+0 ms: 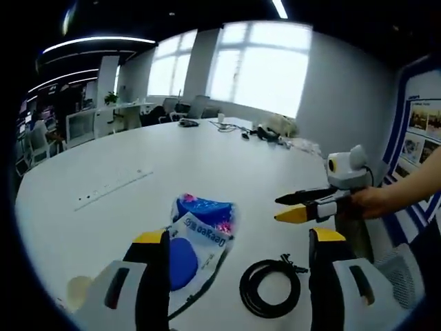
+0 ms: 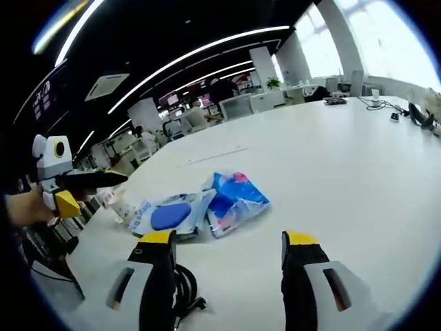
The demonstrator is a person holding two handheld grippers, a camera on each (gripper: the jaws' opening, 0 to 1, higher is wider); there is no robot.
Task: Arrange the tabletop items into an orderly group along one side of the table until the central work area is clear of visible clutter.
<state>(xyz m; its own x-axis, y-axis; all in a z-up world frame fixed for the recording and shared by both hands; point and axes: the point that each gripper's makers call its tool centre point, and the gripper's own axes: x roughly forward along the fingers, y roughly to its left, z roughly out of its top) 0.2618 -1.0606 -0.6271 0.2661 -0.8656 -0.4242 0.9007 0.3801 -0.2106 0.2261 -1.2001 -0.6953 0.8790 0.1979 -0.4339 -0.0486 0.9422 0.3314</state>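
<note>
While both grippers hang open, the pouch [image 1: 200, 231] lies just ahead of the left gripper [image 1: 238, 241], cable [image 1: 270, 287] beside the pouch

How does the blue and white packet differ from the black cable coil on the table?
The blue and white packet is a flat, printed plastic bag, crumpled and colourful; the black cable coil is plain black and wound into a ring with an open middle. The packet covers more of the white table than the coil. Both lie loose, with nothing gripping them.
</note>
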